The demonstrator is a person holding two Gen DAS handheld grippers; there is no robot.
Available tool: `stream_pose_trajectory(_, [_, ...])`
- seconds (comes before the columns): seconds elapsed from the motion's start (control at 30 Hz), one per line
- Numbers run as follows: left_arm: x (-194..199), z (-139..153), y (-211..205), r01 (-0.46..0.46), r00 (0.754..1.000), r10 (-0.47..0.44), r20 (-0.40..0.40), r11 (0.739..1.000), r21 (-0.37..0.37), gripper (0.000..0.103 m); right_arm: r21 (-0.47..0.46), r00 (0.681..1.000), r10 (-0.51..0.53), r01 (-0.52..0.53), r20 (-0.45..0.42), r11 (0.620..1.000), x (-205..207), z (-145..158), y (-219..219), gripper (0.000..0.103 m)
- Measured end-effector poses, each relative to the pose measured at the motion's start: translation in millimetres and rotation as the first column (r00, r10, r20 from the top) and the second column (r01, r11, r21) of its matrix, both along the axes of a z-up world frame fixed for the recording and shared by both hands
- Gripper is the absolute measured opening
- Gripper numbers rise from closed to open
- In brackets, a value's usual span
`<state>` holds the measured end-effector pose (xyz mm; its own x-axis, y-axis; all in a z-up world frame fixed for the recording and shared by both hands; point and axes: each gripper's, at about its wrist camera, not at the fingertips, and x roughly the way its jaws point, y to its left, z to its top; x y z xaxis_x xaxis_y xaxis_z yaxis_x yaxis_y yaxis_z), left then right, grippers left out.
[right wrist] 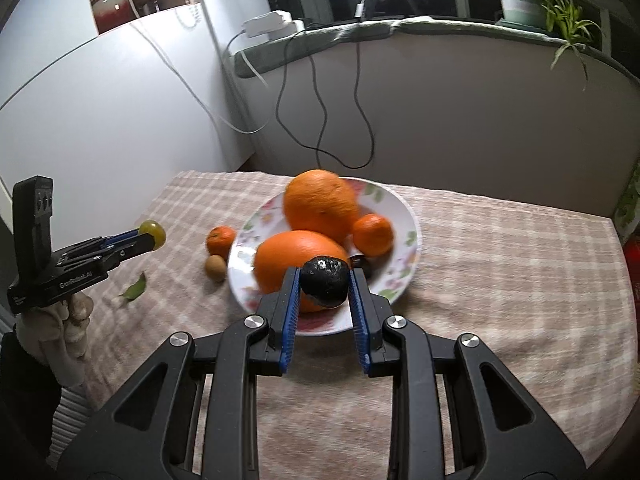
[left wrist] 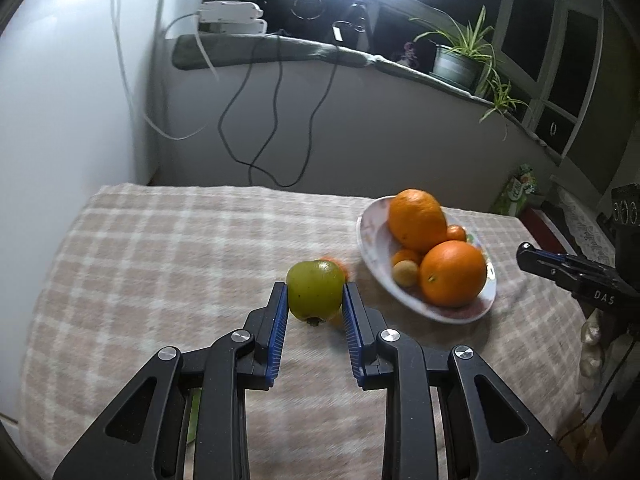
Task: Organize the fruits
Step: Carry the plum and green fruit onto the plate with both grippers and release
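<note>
Both wrist views look forward, close above table, sharing the plate (left wrist: pixel 370 236) (right wrist: pixel 412 216).

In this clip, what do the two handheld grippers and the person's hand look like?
Both the left gripper and right gripper are matte black linkages with silver pivot bolts and ribbed blue pads on the fingers. White lettering marks their sides. The left hand wears a cream glove.

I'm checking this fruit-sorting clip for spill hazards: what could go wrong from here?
The plate is already heaped with oranges, so the black fruit in the right tool might roll off once released. The left tool grips the green fruit only at its fingertips; it may slip.
</note>
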<state>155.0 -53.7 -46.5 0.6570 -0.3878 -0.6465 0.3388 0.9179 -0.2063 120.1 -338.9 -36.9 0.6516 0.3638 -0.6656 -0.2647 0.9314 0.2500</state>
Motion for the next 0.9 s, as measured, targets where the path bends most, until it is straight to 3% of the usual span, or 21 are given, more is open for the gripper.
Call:
stream_pose_trajectory(0.47, [35.4,-7.6,-59.4,0.074,0.997,-0.073,-0.027,0.997,0.029,0.025,-0.019,0.999,-0.022,0.021,-0.024,1.0,26.4,-18.8,-14.1,0.025])
stream_pose_trajectory(0.9, [55.0,-11.8,-82.5,0.099,0.995,-0.097,-0.035,0.994,0.049,0.025,-0.019,0.999,-0.02,0.02,-0.037,1.0,40.7,-30.0,-18.2,0.025])
